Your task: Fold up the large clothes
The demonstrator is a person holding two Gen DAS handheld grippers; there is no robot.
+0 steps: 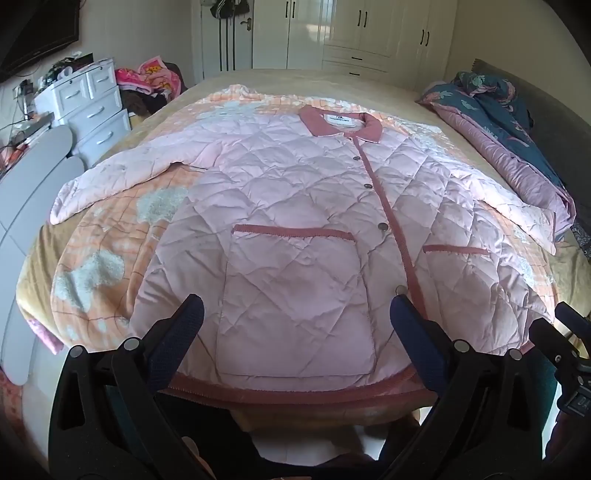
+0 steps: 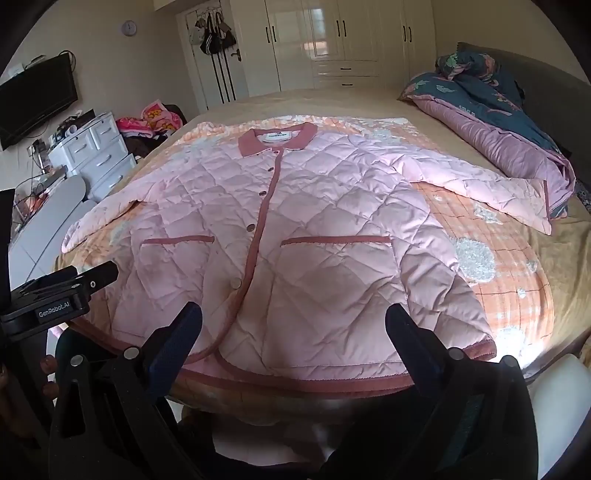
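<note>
Pink quilted jacket [image 1: 295, 206] lies flat, buttoned, on the bed [image 1: 303, 81], just ahead of both grippers. Left gripper [image 1: 295, 314] and right gripper [image 2: 293, 321] released, jaws wide, nothing grasped.

you can't read the collar label [image 1: 340, 120], too small. your left gripper [image 2: 59, 295] is cut off at the right view's edge, and the tv [image 1: 37, 33] at the left view's corner.
</note>
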